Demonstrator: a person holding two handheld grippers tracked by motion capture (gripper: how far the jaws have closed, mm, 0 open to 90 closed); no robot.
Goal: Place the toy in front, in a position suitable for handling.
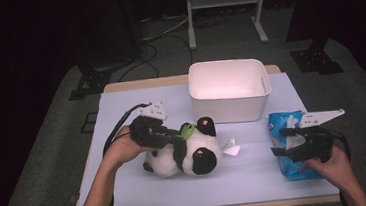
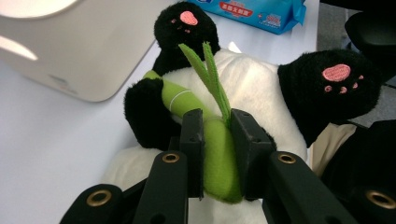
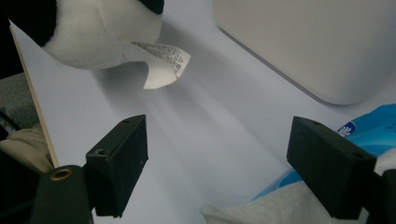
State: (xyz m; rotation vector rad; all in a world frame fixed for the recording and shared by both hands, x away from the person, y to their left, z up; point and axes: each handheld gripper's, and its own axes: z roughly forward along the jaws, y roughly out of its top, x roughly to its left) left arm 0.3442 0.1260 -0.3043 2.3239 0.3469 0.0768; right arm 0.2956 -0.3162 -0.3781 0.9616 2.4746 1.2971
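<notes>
Claw states first: your left claw [image 2: 217, 135] is clenched on the green bamboo stalk [image 2: 219, 158] sewn to the plush panda [image 1: 187, 150]; in the left gripper view both pads press the stalk's sides. Your right claw [image 3: 224, 163] is released, jaws wide apart with nothing between them, hovering at the blue wipes pack [image 1: 290, 149].

Panda lies on its back near the middle of the counter [image 1: 248, 182], pink paw pads up, white care tag [image 3: 163, 60] sticking out toward the wipes pack. White bin [image 1: 230, 91] sits just behind the panda at the far side of the counter, not touching it. Wipes pack lies flat near the right edge, well apart from the panda.

Surface: pale lavender-white sheet over a wooden top, wood showing at the far and near edges. Room: dark, grey carpeted floor [image 1: 40, 160], black cables [image 1: 165, 34] trailing across it behind the counter, black stand feet at both sides, legs of a light metal frame [image 1: 225, 9] at the back.
</notes>
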